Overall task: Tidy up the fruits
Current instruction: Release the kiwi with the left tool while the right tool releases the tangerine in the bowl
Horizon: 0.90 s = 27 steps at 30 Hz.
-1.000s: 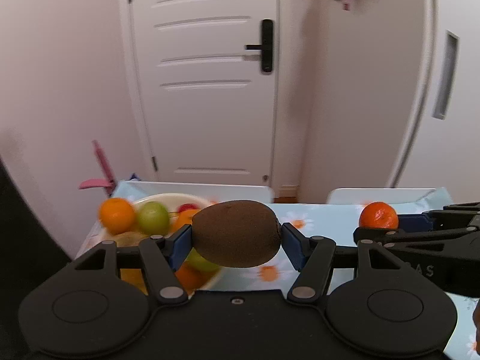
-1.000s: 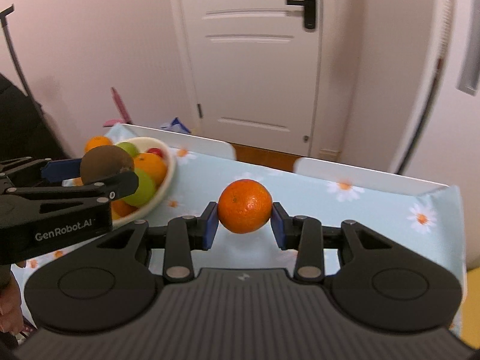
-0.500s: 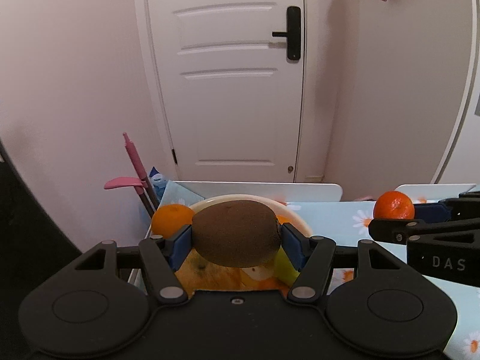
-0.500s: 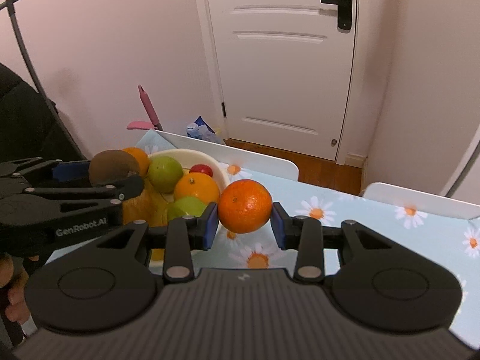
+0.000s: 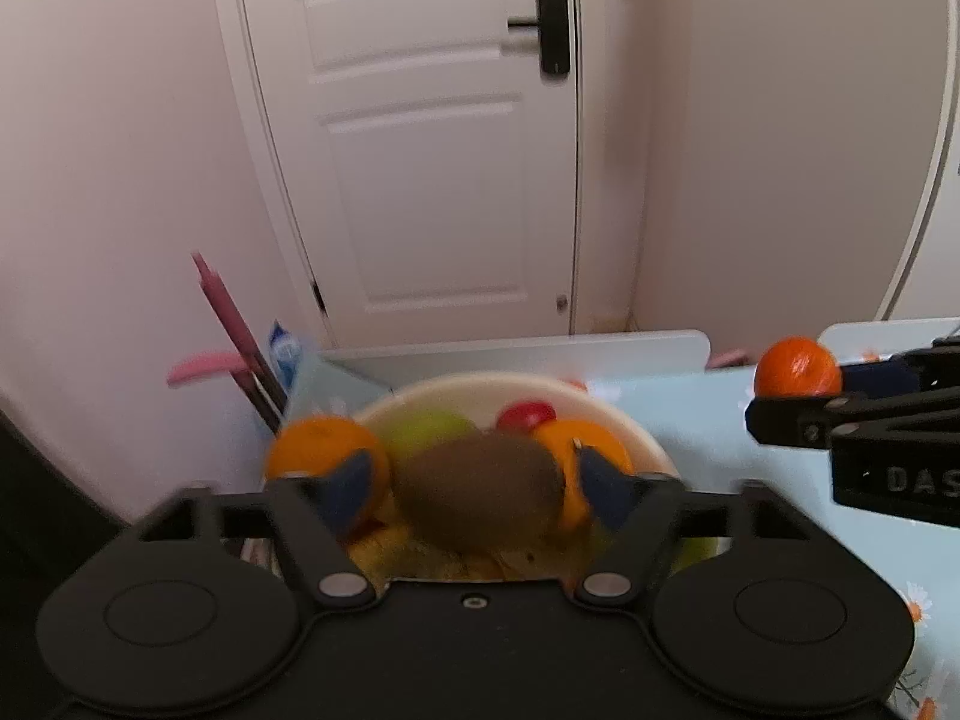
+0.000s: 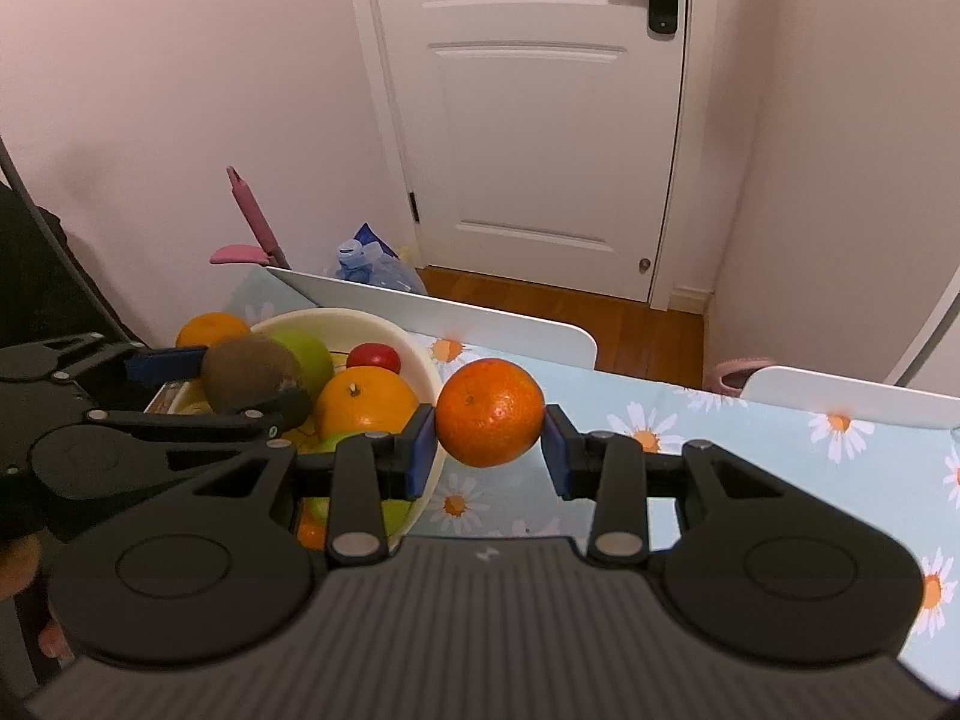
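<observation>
A cream fruit bowl [image 5: 630, 427] [image 6: 414, 354] at the table's left end holds oranges, green apples and a small red fruit. My left gripper [image 5: 477, 489] is over the bowl with its blue pads spread wide. The brown kiwi [image 5: 480, 492] [image 6: 249, 372] sits between the pads, with a gap on each side, and looks blurred. My right gripper [image 6: 489, 441] is shut on a small orange tangerine [image 6: 489, 413] [image 5: 797, 367] and holds it above the tablecloth, just right of the bowl.
The table has a light blue daisy tablecloth [image 6: 750, 438]. White chair backs [image 6: 456, 318] stand along the far edge. A pink-handled tool [image 6: 252, 222] and a blue bag [image 6: 375, 261] are behind the bowl, near a white door [image 6: 540, 120].
My left gripper has moved over the bowl and its jaws have opened off the kiwi. My right gripper has carried the tangerine leftward, closer to the bowl.
</observation>
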Available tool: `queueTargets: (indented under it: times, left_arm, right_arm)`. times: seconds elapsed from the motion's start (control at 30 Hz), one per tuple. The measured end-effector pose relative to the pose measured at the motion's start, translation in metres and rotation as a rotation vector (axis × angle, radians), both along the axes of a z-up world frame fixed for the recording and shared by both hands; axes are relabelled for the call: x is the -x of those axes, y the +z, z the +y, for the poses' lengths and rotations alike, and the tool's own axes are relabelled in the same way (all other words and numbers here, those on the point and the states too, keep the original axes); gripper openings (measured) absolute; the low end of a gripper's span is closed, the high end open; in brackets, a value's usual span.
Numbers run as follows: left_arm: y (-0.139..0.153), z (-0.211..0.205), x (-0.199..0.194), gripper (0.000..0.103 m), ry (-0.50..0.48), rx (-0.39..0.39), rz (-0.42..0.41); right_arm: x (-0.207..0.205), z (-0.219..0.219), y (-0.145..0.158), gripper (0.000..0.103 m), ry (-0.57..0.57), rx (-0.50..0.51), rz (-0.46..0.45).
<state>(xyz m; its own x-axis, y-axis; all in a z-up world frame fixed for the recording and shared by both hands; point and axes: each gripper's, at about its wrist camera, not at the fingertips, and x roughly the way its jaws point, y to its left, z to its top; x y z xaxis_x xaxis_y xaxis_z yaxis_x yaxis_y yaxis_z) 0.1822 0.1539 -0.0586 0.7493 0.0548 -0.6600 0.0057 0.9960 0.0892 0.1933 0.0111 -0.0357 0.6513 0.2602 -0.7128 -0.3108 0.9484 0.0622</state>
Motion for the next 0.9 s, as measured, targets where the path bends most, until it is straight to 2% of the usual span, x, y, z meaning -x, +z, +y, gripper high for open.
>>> queueTargets:
  times: [0.03, 0.2, 0.5, 0.67, 0.9]
  left_arm:
    - [0.004, 0.001, 0.002, 0.1, -0.003, -0.001, -0.022]
    - [0.013, 0.008, 0.016, 0.101, -0.003, -0.019, -0.043]
    - [0.024, 0.043, 0.053, 0.101, 0.109, 0.008, -0.035]
    - [0.027, 0.06, 0.07, 0.101, 0.155, 0.015, -0.03]
    - [0.024, 0.07, 0.081, 0.101, 0.165, 0.004, -0.033]
  right_arm:
    - [0.0, 0.0, 0.0, 0.052, 0.0, 0.001, 0.0]
    - [0.001, 0.007, 0.004, 0.052, 0.016, 0.01, -0.006]
    - [0.02, 0.03, 0.009, 0.052, 0.14, 0.024, -0.02]
    - [0.037, 0.049, -0.002, 0.052, 0.214, 0.032, -0.005]
    - [0.059, 0.075, -0.029, 0.052, 0.301, 0.069, 0.009]
